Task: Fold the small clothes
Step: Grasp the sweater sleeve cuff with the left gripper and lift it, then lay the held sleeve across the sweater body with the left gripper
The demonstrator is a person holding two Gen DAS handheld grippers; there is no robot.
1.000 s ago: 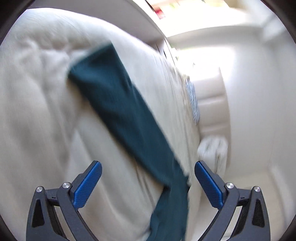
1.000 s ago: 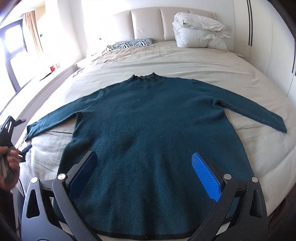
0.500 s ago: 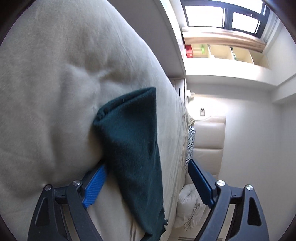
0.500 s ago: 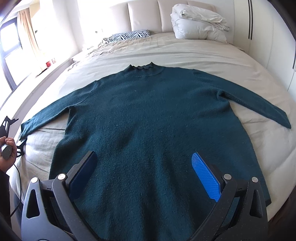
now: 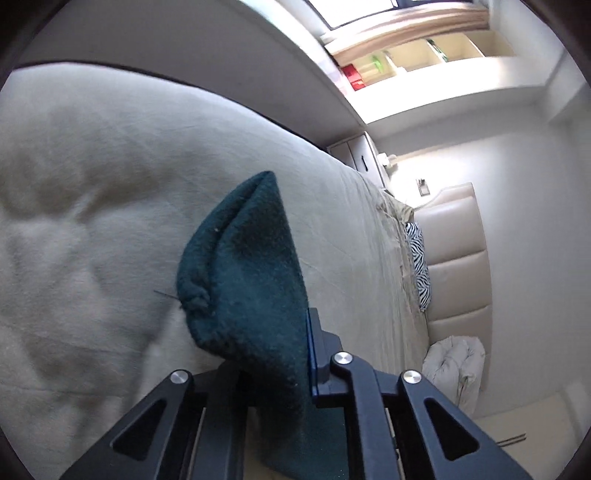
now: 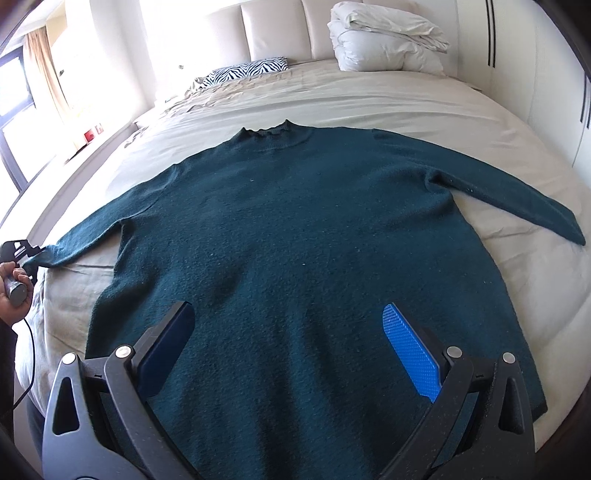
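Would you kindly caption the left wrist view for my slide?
Left tongs shut on the teal sweater's sleeve cuff above the beige bed.

The sweater (image 6: 295,258) is fuzzy matt knit cloth, lying on the bed's (image 6: 424,107) smooth matt sheet. Behind the sweater, the headboard (image 6: 273,33) looks like glossy padded leather. The right hand-held gripper (image 6: 291,343) has ribbed blue pads (image 6: 412,350).

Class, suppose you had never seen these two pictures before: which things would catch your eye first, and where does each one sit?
First comes the dark teal sweater, spread flat with both sleeves out across the beige bed. Next, the left gripper is shut on the cuff of one sleeve at the bed's edge, while the right gripper hangs open above the hem. At the head of the bed lie a zebra-striped pillow and a bundled white duvet.
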